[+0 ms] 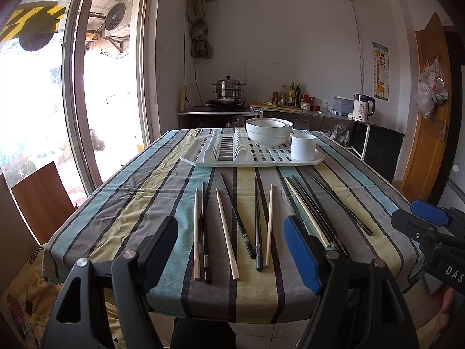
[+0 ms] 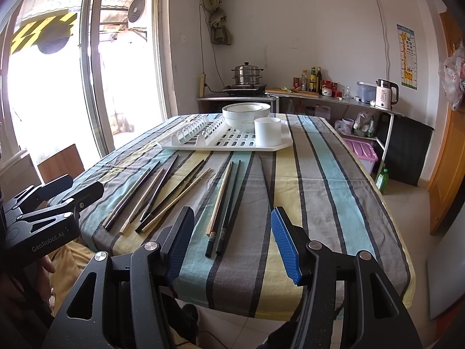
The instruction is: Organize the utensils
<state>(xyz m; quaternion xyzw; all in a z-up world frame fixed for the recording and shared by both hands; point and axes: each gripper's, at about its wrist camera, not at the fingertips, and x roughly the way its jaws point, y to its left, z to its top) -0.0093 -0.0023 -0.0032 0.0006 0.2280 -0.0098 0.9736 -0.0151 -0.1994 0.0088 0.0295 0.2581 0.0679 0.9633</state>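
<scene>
Several chopsticks, some black (image 1: 237, 218) and some light wood (image 1: 227, 229), lie loose in a row on the striped tablecloth (image 1: 139, 203). They also show in the right wrist view (image 2: 223, 203). Behind them stands a white dish rack tray (image 1: 252, 157) holding stacked white bowls (image 1: 268, 132) and a white cup (image 1: 303, 146). My left gripper (image 1: 232, 250) is open and empty, hovering over the near table edge. My right gripper (image 2: 232, 241) is open and empty, to the right of the left one, above the near edge.
A counter (image 1: 290, 110) at the back holds a steamer pot, bottles and a kettle. A large window is to the left, a wooden door (image 1: 427, 116) to the right. A wooden chair back (image 1: 43, 197) stands left of the table.
</scene>
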